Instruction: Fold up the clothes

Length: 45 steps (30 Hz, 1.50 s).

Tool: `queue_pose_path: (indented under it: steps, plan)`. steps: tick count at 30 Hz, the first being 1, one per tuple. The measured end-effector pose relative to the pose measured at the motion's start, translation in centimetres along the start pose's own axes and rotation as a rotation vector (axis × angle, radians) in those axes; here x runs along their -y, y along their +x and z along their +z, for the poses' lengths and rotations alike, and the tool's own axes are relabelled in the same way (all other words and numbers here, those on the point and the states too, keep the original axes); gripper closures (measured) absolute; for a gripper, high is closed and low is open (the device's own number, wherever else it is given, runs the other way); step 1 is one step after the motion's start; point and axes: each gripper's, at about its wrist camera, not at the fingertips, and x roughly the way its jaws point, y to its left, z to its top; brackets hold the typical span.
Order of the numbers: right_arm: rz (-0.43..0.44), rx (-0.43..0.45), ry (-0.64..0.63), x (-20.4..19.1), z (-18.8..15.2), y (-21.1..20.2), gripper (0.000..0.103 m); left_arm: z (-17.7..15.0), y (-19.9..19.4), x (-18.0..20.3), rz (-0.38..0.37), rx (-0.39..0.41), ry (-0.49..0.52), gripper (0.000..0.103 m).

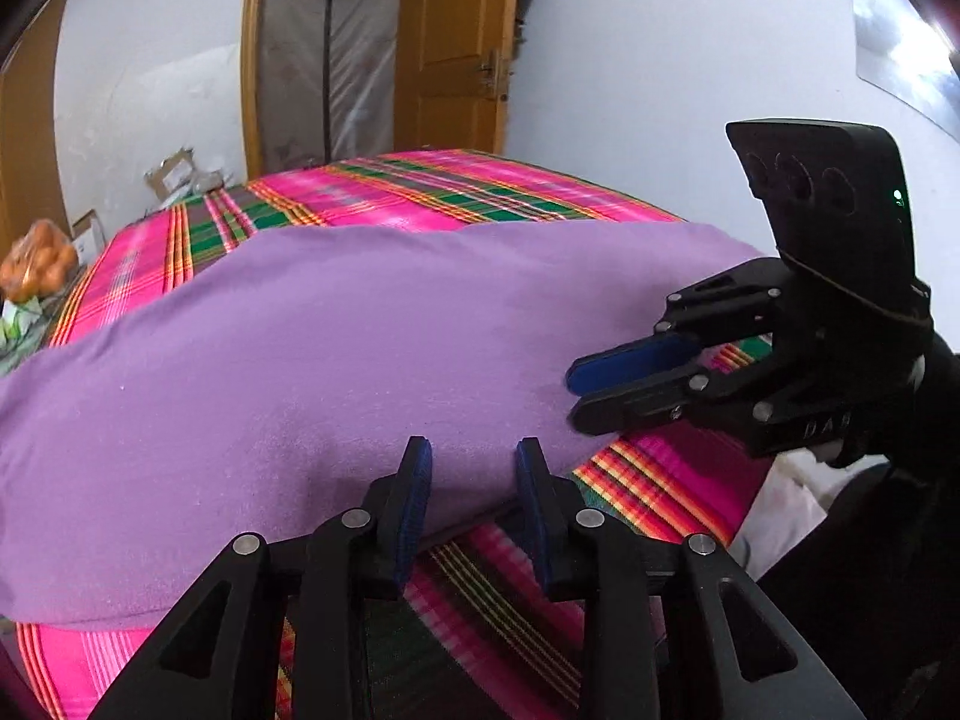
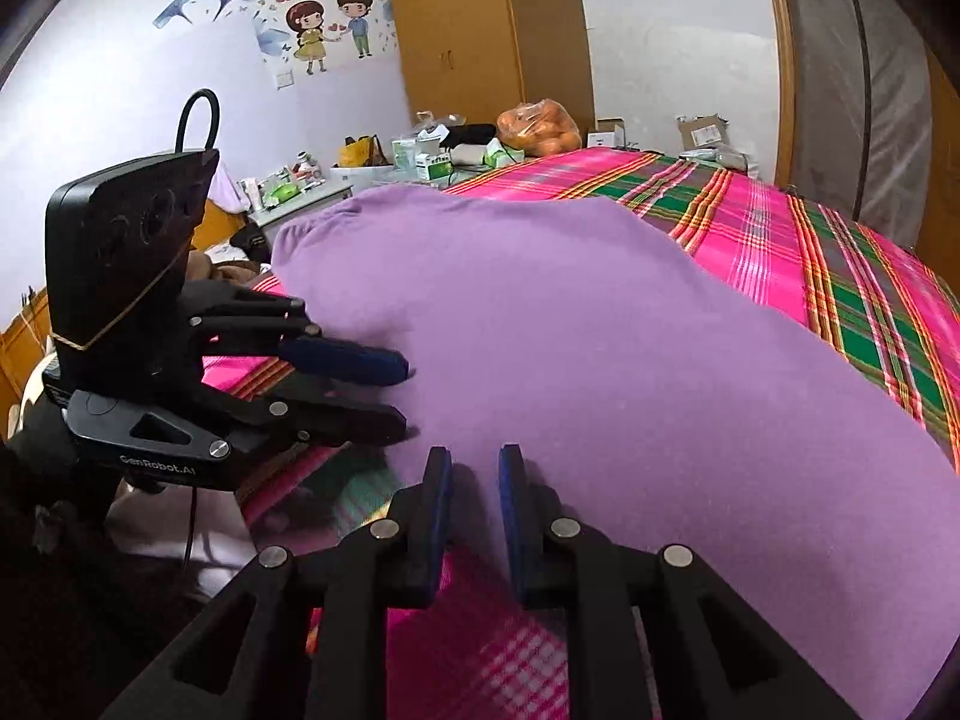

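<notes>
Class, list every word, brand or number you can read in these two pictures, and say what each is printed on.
"GenRobot.AI": on the body of the left gripper, seen from the right wrist view.
Raised letters on the right gripper body in the left wrist view: too blurred to read.
Writing on the cartoon wall sticker and on the boxes on the far table: too small to read.

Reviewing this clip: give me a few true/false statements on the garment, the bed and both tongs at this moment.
1. The purple garment lies on a pink plaid bedcover. True.
2. The left tongs are clamped shut on the cloth. False: their jaws stand apart at the near edge.
3. The right tongs are open. True.
4. The garment is green. False: it is purple.
5. A bag of oranges sits beyond the bed. True.
</notes>
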Motion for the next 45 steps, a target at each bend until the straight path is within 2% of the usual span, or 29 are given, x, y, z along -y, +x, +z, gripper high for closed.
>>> queue_pose_path:
  steps: [4,11,14,17,20,26,32,35,36,38,41,42,45]
  plan:
    - [-0.028,0.004,0.013,0.7,-0.8,-1.2,0.087,0.1,-0.2,-0.7,-0.008,-0.002,-0.02,0.073]
    - [-0.122,-0.007,0.165,4.8,-0.9,-2.9,0.087,0.4,-1.0,-4.5,0.153,-0.05,-0.091,0.073]
    - [-0.123,-0.022,0.261,6.6,-0.1,-2.8,0.087,0.9,-1.5,-7.1,0.238,-0.064,-0.14,0.073]
    - [-0.122,-0.035,0.312,7.4,2.0,-2.0,0.086,2.6,-2.5,-9.8,0.302,-0.032,-0.167,0.073]
    - [-0.079,-0.028,0.357,8.1,4.8,-0.9,0.085,4.6,-3.1,-12.9,0.333,0.011,-0.203,0.073]
    - [0.119,-0.031,0.543,10.5,10.7,3.7,0.083,7.0,-1.2,-21.2,0.388,-0.037,-0.387,0.073]
    - [0.277,-0.139,0.654,11.4,13.6,11.5,0.082,5.3,0.1,-25.9,0.433,-0.067,-0.523,0.073]
    - [0.344,-0.186,0.691,11.7,14.0,15.3,0.082,4.0,0.0,-26.8,0.403,-0.045,-0.584,0.073]
    - [0.354,-0.185,0.72,12.2,14.0,16.3,0.082,4.0,-0.1,-27.0,0.397,-0.031,-0.591,0.073]
    - [0.364,-0.165,0.795,13.8,13.8,17.5,0.096,3.9,-0.2,-27.4,0.382,-0.027,-0.615,0.073]
    - [0.362,-0.106,0.908,16.1,13.3,18.2,0.103,3.8,-0.3,-27.6,0.367,-0.021,-0.631,0.073]
    - [0.347,-0.078,0.937,16.9,13.0,18.0,0.103,3.8,-0.4,-27.5,0.368,-0.023,-0.629,0.073]
    - [0.211,-0.051,0.935,17.8,12.9,16.8,0.103,4.0,-0.2,-27.3,0.378,-0.029,-0.621,0.073]
